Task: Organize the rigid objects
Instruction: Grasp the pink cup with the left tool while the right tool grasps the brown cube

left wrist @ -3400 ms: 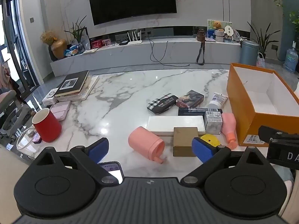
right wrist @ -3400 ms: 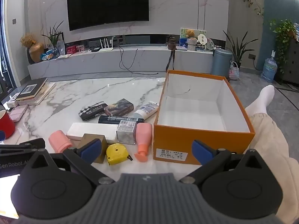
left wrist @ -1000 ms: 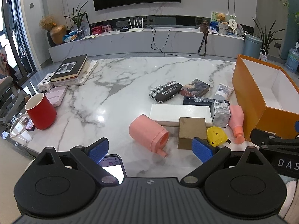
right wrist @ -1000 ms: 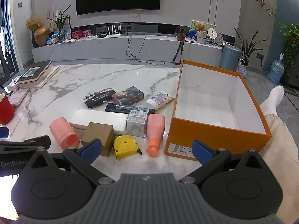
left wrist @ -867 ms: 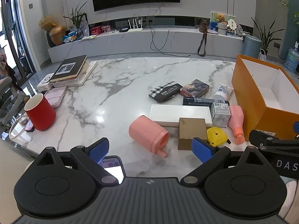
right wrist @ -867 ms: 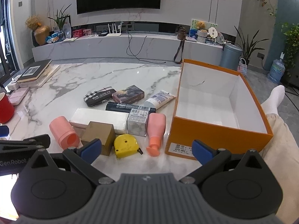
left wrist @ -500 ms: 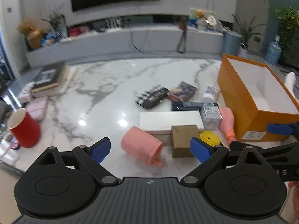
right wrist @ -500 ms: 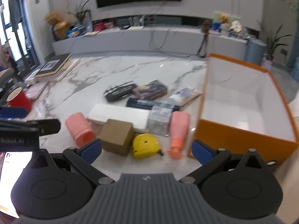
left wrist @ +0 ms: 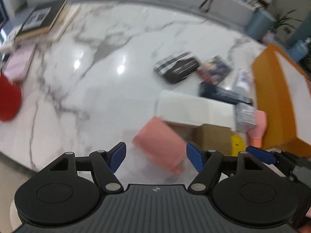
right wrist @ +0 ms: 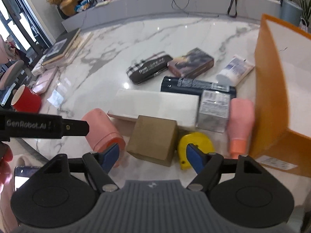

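Now both my jaws are closing on empty air, the left gripper [left wrist: 155,158] above the pink cylinder [left wrist: 160,148], the right gripper [right wrist: 152,158] above the brown box [right wrist: 153,138] on the counter [right wrist: 165,36]. I should straddle each squarely before pinching, then carry them to the orange box [right wrist: 272,97].

The left gripper [right wrist: 46,126], seen from the right wrist, carries white lettering reading "GenRobot.AI" along its black side. The plaid case [right wrist: 149,69] has a line of white print, too blurred to read, and the labels on the orange box [right wrist: 276,162] and silver box [right wrist: 213,107] are illegible
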{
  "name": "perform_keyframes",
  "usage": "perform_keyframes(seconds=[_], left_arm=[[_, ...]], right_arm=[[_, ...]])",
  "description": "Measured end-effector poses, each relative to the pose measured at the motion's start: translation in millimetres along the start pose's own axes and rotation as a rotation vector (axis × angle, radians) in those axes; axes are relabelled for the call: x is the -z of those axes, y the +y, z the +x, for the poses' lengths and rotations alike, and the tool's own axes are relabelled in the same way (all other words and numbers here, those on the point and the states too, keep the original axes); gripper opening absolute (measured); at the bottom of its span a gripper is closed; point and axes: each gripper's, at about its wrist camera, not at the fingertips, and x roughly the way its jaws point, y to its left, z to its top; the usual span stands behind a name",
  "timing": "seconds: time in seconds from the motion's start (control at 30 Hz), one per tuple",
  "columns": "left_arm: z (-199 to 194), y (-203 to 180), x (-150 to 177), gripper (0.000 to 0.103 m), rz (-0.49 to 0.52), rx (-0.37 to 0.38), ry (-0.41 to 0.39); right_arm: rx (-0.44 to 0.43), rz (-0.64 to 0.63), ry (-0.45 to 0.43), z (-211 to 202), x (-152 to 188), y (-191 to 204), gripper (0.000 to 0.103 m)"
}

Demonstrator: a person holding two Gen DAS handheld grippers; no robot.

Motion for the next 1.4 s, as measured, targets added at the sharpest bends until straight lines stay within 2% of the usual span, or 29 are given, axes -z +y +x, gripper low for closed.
perform_keyframes(seconds=[0.1, 0.27, 0.4, 0.43, 0.57, 0.77, 0.93, 1.03, 1.17, 1.4], left_arm=[[10.3, 8.4, -8.5, 0.083, -0.03, -0.024, 0.047], [30.2, 19.2, -15.3, 0.084, -0.114, 0.02, 0.134], [42.2, 16.5, -18.4, 0.087, -0.135, 0.048, 0.155], [44.1, 15.3, -19.5, 0.087, -0.136, 0.052, 0.159], [55.1, 8.2, -23.0, 0.088, -0.137, 0.052, 0.198], [59.9, 1.9, -22.1, 0.086, -0.061, 0.029, 0.205], [56.3, -2.3, -21.1, 0.078, 0.131, 0.002, 0.215], [56.5, -2.3, -20.5, 0.078, 0.159, -0.004, 0.226], [57.8, 4.9, -20.9, 0.085, 0.105, 0.01, 0.246], [61.6, 13.6, -23.3, 0.086, -0.009, 0.021, 0.255]], right_arm=[[0.012, 0.01, 0.037, 13.9, -5.7, 4.7, 0.076], [0.011, 0.022, 0.1, 33.7, -8.3, 7.1, 0.076], [0.026, -0.017, 0.115, 43.3, -7.5, 12.3, 0.071], [0.033, -0.029, 0.115, 44.5, -7.2, 13.3, 0.066], [0.021, -0.068, 0.118, 46.8, -6.6, 18.4, 0.066], [0.012, -0.115, 0.124, 47.7, -7.0, 23.3, 0.065], [0.009, -0.127, 0.141, 45.1, -7.0, 18.5, 0.065], [0.007, -0.125, 0.147, 45.1, -6.9, 17.3, 0.065], [0.006, -0.122, 0.152, 45.4, -7.2, 18.2, 0.066], [0.005, -0.099, 0.154, 49.0, -11.7, 17.3, 0.069]])
